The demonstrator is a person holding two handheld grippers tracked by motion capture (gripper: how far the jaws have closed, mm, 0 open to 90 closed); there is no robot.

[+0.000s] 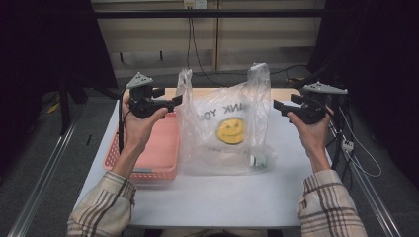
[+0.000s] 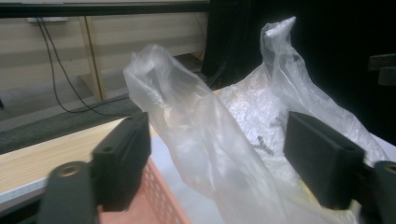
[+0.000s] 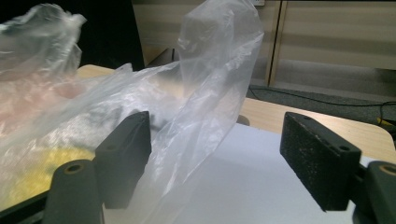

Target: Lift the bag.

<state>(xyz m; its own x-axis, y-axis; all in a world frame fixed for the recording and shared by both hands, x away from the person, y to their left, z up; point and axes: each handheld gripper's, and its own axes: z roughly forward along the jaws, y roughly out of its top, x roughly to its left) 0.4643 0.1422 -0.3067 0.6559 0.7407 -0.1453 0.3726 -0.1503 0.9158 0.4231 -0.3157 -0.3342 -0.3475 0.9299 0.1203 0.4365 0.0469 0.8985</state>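
A clear plastic bag (image 1: pixel 225 131) with a yellow smiley face and "THANK YOU" print stands on the white table (image 1: pixel 207 197), its two handles sticking up. A small white and green item (image 1: pixel 258 160) lies inside at its lower right. My left gripper (image 1: pixel 176 100) is open at the bag's left side, and the left handle (image 2: pixel 168 88) rises between its spread jaws. At the bag's right side my right gripper (image 1: pixel 277 105) is also open, with the right handle (image 3: pixel 219 51) between its jaws. In both gripper views, the left gripper (image 2: pixel 223 154) and the right gripper (image 3: pixel 222 156) hold nothing.
A pink mesh basket (image 1: pixel 160 153) sits on the table just left of the bag, under my left hand. A wooden strip (image 1: pixel 286 94) runs along the table's far edge. Cables hang off the table's right side (image 1: pixel 348 143).
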